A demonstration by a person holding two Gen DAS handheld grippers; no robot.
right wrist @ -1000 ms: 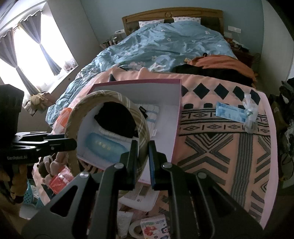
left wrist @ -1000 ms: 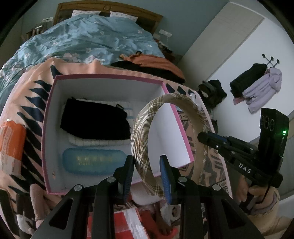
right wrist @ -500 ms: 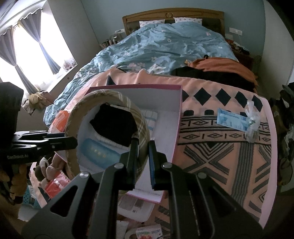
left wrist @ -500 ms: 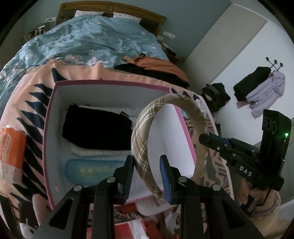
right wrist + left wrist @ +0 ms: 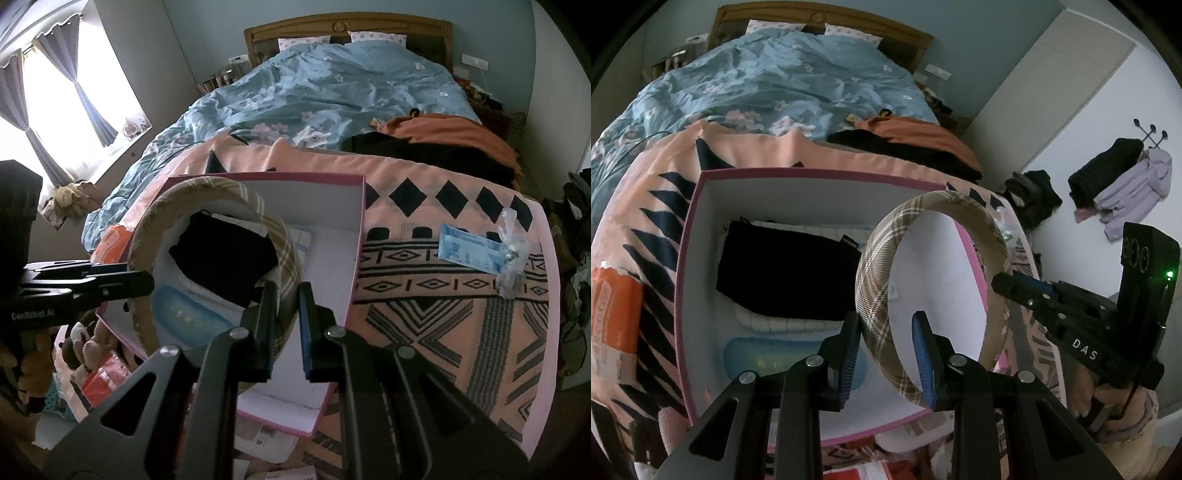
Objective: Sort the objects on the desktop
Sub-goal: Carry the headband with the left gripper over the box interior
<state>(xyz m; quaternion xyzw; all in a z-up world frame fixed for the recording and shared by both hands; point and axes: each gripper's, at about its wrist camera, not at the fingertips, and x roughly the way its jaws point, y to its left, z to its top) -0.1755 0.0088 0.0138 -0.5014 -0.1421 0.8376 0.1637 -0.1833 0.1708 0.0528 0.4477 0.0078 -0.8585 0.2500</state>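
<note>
Left wrist view: left gripper [image 5: 886, 354] nearly closed, both pads clamped on one end of a plaid headband [image 5: 875, 295]. The band arcs up and over to the right; its other end sits at the tip of the right gripper [image 5: 1008, 286], which enters from the right edge with a hand [image 5: 1108, 410] behind it. Headband hangs above the right half of an open pink-rimmed box [image 5: 687, 258]. Box stands on a peach patterned cloth [image 5: 665, 166] at the foot of the bed. Inside, toward the box's left side: a black pouch [image 5: 786, 277] lying on white items, and a pale blue case [image 5: 768, 358] by the near wall. An orange packet [image 5: 615, 314] lies on the cloth outside the box's left wall.

Right wrist view: right gripper [image 5: 288, 321] almost shut, pinching the headband [image 5: 207, 188] edge-on between its pads. Left gripper [image 5: 147, 284] grips the opposite end from the left edge. Band frames the black pouch [image 5: 221, 258] and blue case [image 5: 184, 314] in the box [image 5: 360, 221] below. On the cloth [image 5: 424, 295] near its far right corner, well apart from the box: a blue packet [image 5: 469, 251], touching a clear plastic bag [image 5: 511, 258].
</note>
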